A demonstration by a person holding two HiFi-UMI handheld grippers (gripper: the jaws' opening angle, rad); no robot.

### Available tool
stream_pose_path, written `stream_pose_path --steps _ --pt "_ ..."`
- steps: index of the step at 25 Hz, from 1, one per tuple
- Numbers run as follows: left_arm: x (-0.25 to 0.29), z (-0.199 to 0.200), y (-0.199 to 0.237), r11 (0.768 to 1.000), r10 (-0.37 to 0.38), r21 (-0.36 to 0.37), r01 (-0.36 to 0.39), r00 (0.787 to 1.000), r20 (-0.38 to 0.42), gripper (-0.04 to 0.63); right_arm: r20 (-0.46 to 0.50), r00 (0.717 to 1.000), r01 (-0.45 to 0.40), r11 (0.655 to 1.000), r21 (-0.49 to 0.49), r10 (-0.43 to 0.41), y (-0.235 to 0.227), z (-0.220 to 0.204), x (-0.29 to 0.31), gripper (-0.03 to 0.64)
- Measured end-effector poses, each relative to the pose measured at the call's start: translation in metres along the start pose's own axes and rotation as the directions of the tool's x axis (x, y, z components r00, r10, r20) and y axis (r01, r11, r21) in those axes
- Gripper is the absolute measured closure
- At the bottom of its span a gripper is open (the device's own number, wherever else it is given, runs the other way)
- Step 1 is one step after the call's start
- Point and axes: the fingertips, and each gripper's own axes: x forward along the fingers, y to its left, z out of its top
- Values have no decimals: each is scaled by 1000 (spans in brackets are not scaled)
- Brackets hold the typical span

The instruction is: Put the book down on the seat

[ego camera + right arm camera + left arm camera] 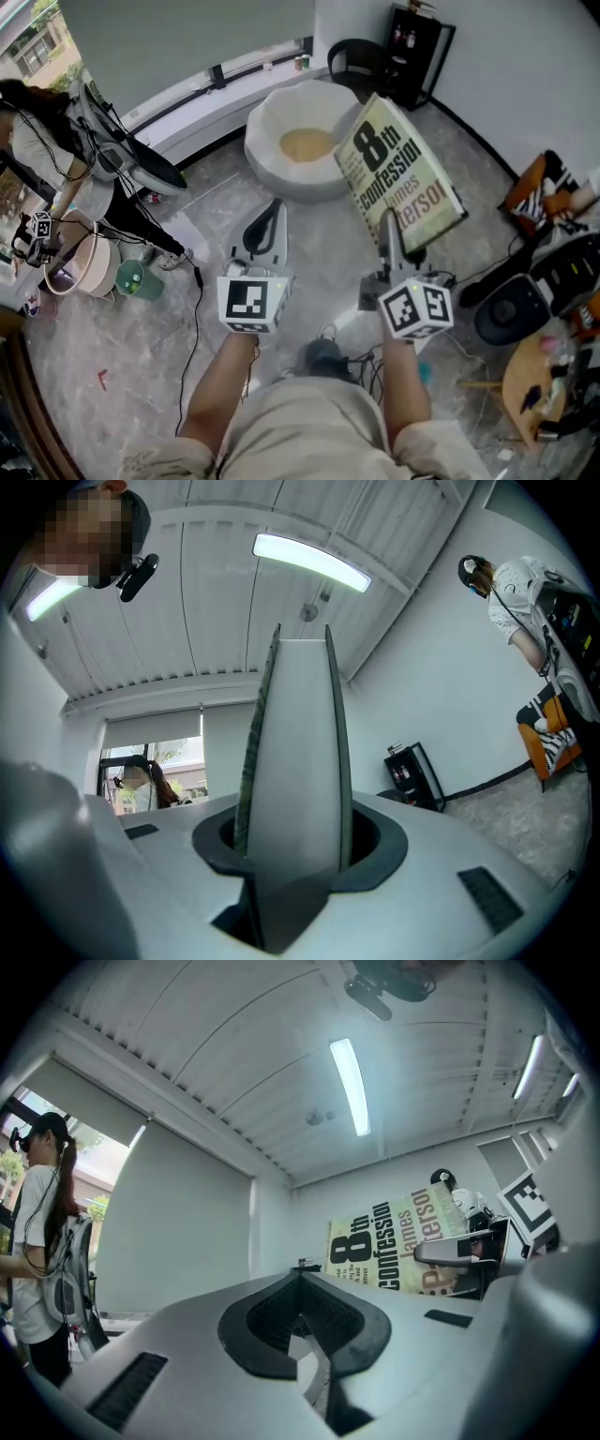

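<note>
The cream, black-lettered paperback book (398, 173) sits clamped in the right gripper (390, 230), aloft near the round white cushioned seat (265, 117) — not yet set down — left gripper (269, 214) closed, empty.

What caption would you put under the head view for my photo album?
A book held aloft in the right gripper near the round white seat, the left gripper shut and empty.

Bright, even light comes from ceiling tube lamps (349, 1082) and a window (28, 42), all views bow strongly at their dark edges, and near gripper bodies blur.
</note>
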Motion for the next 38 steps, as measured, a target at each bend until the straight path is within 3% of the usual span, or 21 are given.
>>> stream_pose_path --steps 4,15,25,38 --pt "53 5 3 1000 8 9 -8 1000 7 589 -5 1000 -11 1000 1 11 -26 8 47 454" --pt "124 -53 -21 999 42 16 -42 999 13 589 -18 998 -66 998 12 66 -95 -33 97 454" --pt "177 -47 -15 997 72 32 -72 997 -7 589 -56 994 -92 995 28 93 -117 -29 149 454" --pt "272 -76 76 998 48 -39 -49 999 -22 589 -88 995 -53 978 -204 36 -83 -59 278 454"
